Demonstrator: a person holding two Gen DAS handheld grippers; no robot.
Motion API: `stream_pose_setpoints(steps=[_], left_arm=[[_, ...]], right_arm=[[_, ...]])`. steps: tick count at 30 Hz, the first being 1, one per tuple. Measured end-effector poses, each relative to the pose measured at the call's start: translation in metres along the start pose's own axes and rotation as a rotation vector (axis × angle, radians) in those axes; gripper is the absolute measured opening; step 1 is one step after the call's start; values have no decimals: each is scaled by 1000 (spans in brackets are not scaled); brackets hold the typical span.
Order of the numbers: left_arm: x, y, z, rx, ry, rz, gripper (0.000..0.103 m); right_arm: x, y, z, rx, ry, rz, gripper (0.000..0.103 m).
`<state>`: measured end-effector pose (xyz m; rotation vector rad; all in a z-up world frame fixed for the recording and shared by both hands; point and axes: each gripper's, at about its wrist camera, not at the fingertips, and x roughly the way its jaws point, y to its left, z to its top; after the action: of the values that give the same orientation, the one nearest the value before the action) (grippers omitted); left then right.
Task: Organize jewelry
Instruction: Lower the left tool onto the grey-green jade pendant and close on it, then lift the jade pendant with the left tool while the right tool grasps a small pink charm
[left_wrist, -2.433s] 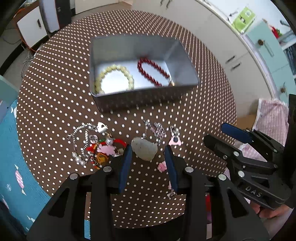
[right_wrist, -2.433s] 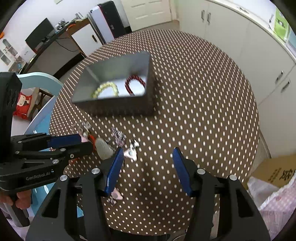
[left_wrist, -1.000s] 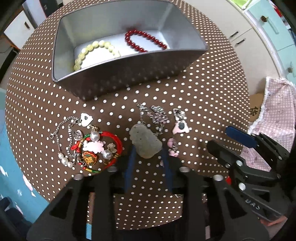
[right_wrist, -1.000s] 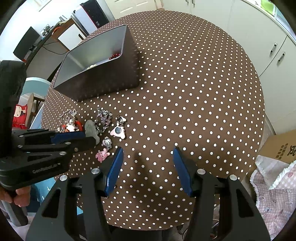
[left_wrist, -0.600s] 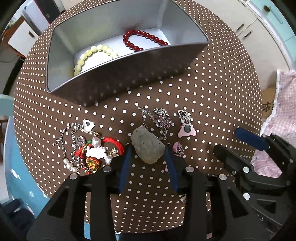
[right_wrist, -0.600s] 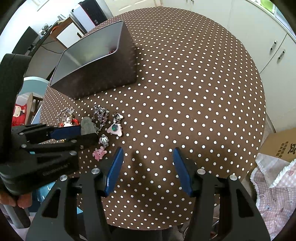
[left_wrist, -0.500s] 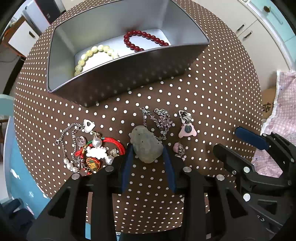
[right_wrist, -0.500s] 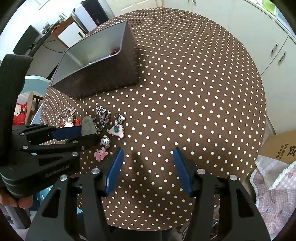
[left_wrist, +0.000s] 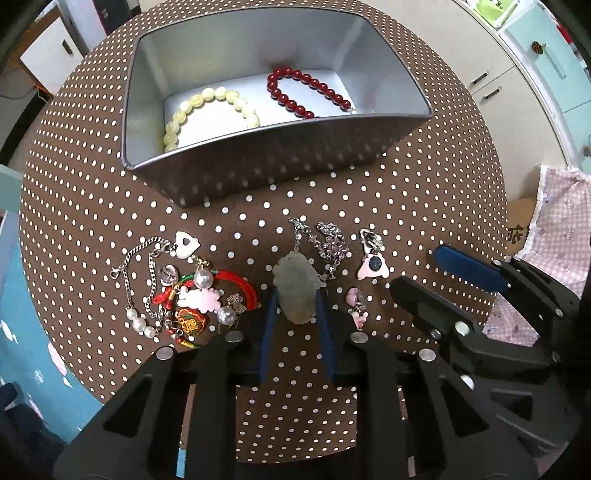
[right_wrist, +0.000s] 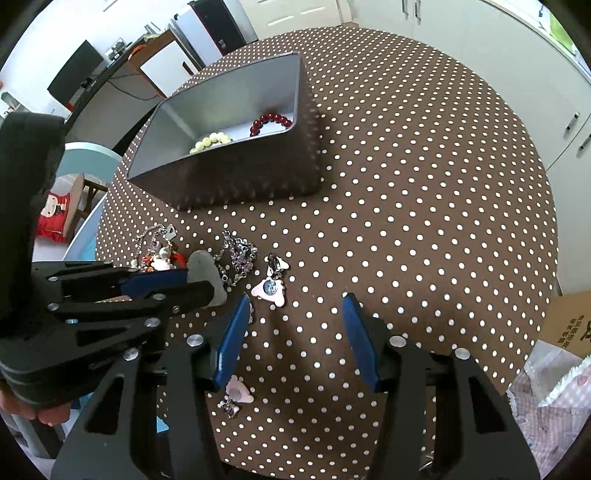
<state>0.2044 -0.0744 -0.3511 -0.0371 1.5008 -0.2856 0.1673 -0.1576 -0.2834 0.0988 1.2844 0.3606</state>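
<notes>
Earring only under right gripper

Both tools are made of black plastic with big cut-out holes in the frame. The left gripper has two thin blue pads at its tips — round silver screws shine on the black arms behind them. The right gripper looks the same, with long blue pads and silver screws. A hand shows just a few fingertips under the black handle.
</notes>
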Motion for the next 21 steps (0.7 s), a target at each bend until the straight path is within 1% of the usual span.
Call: stream_pose_setpoints(steps=[2, 3, 4, 6, 8, 10, 12, 17, 19, 20, 21], left_arm=[[2, 7, 2, -25, 7, -29, 23], [3, 10, 2, -32, 10, -35, 26], [2, 15, 5, -42, 12, -31, 30], [4, 16, 9, -60, 14, -22, 36], [10, 9, 15, -59, 19, -8, 39], [13, -1, 20, -40, 21, 23, 41], [18, -15, 28, -14, 34, 71, 42], [30, -34, 35, 26, 50, 153, 41], [34, -42, 36, 44, 46, 183, 29], [33, -43, 35, 40, 39, 168, 28], [32, -41, 36, 23, 35, 138, 28]], right_arm=[[3, 1, 3, -6, 8, 1, 50], [4, 1, 5, -7, 9, -2, 50], [4, 1, 6, -7, 11, -4, 50], [6, -2, 9, -6, 14, -15, 50], [5, -7, 9, 6, 16, -24, 50], [4, -12, 8, 22, 18, -32, 50], [3, -16, 8, 27, 21, -48, 50], [-2, -25, 1, 27, 23, -70, 50], [-2, -25, -2, 23, 24, -73, 50], [-3, -24, -2, 22, 23, -70, 50], [-2, -22, -3, 19, 22, -59, 50]])
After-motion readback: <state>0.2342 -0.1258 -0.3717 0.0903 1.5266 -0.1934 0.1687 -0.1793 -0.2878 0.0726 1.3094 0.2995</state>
